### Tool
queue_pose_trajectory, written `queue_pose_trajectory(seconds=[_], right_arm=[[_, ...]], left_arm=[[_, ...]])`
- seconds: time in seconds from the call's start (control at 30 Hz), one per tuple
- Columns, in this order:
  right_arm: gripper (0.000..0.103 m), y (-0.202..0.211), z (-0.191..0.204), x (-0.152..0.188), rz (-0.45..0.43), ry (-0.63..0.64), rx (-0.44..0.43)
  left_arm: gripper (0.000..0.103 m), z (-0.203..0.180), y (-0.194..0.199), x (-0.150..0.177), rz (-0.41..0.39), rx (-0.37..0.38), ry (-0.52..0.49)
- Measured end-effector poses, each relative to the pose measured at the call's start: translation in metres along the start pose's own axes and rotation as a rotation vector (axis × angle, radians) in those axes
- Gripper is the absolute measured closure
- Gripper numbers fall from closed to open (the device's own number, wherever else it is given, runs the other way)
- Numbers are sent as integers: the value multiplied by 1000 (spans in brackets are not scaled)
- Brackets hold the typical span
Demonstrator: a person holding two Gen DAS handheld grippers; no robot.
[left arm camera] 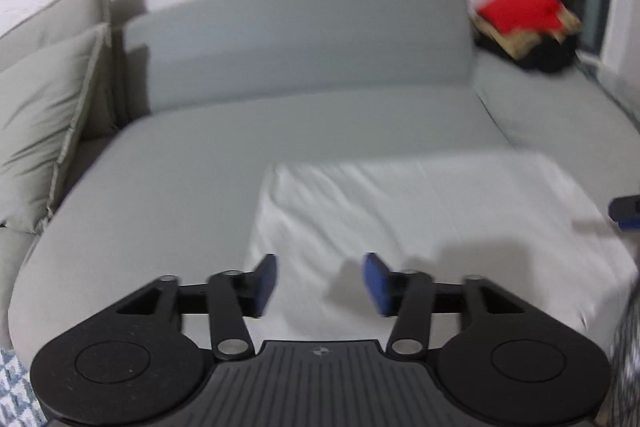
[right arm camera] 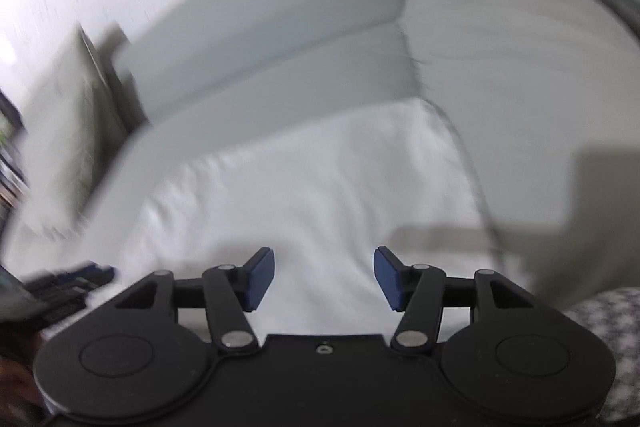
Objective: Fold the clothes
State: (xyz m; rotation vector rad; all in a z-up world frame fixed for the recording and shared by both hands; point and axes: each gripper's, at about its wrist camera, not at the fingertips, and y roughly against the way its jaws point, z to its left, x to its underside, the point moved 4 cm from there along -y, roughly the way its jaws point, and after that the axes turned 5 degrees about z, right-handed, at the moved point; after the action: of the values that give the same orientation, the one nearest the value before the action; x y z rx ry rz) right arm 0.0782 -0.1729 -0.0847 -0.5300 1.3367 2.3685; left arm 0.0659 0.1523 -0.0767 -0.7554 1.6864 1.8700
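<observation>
A folded white rectangular cloth (left arm camera: 420, 227) is lying just ahead of both spread, empty grippers, left (left arm camera: 320, 285) and right (right arm camera: 324, 279), its long axis running crosswise to their fingers on the grey sofa seat (left arm camera: 168, 163).

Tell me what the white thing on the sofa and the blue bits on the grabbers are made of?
The white garment looks like thin woven cloth, maybe cotton: matte, with soft wrinkles. It is too blurred to be sure. The blue pads on the left gripper and the right gripper look like dull rubber or foam on black plastic arms. The sofa looks like smooth grey fabric.
</observation>
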Motion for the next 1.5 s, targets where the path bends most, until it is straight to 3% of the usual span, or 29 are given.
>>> queue_pose_trajectory(seconds=[0.1, 0.27, 0.37, 0.43, 0.5, 0.67, 0.9, 1.13, 1.23, 1.3, 1.4, 1.5], right_arm=[[43, -11, 12, -22, -39, -33, -88], [42, -45, 1, -68, -113, -66, -34], [42, -62, -36, -96, -132, -132, 24], [40, -67, -63, -110, -174, -134, 59], [37, -67, -90, -114, -219, -151, 79], [43, -76, -142, -110, -176, -408, 51], [43, -86, -143, -112, -158, -411, 22], [42, -82, -141, -110, -153, -409, 4], [41, -82, -139, -108, -146, -405, 2], [41, -82, -138, -107, -138, -402, -4], [41, -82, -138, -106, -137, -415, -14], [41, -79, -139, -105, -140, -430, -22]], left_arm=[[37, 19, -15, -22, -30, -6, 33], [44, 61, -63, -53, -51, 37, 149], [67, 86, -102, -62, -13, 61, 221], [75, 99, -128, -64, 48, 111, 289], [75, 107, -150, -66, 109, 175, 348], [73, 106, -174, -71, 170, 257, 425], [73, 106, -197, -74, 240, 354, 538], [77, 109, -209, -69, 262, 392, 626], [84, 110, -214, -68, 272, 408, 664], [94, 111, -216, -66, 275, 417, 688], [99, 111, -207, -66, 236, 379, 690], [101, 118, -190, -64, 182, 276, 702]])
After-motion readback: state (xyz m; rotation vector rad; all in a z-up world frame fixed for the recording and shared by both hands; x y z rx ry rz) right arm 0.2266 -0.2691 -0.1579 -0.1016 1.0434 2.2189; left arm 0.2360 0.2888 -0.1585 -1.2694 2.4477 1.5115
